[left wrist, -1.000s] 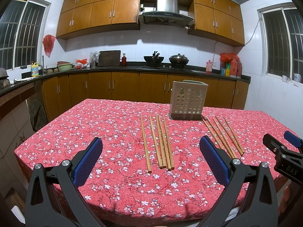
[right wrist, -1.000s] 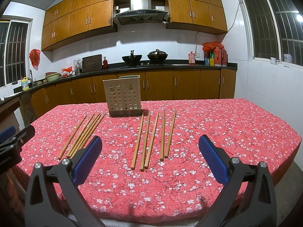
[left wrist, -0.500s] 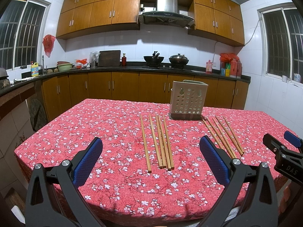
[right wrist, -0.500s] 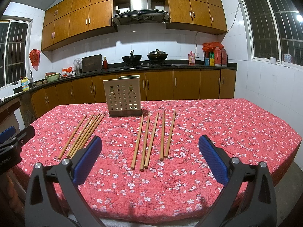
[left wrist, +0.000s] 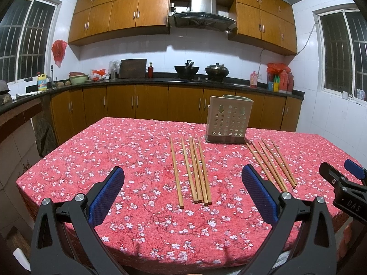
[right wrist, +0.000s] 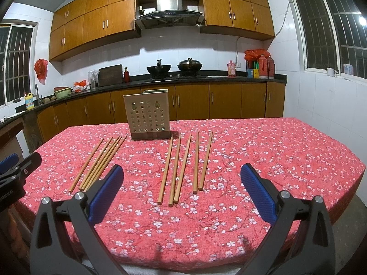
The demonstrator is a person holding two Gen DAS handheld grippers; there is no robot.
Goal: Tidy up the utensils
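We logged ten chopsticks [left wrist: 193, 171] in two sets lying near the holder [left wrist: 228, 122]: light, stiff, slippery; pinch mid-length. Left gripper [left wrist: 183, 197] and right gripper [right wrist: 182, 194] gaped wide, empty.

Floral red tablecloth [left wrist: 128, 151]; behind, two woks [left wrist: 186, 69] beneath a range hood [left wrist: 201, 11]

Chopsticks [left wrist: 191, 169]: matt bare wood. Holder [left wrist: 228, 122]: perforated matt plastic. Desk cloth [left wrist: 128, 151]: floral woven fabric. Tool pads [left wrist: 106, 196]: textured blue rubber.

our left gripper [left wrist: 183, 184] and right gripper [right wrist: 182, 183], black angular arms, silver screws, textured blue pads [left wrist: 106, 196], white lettering
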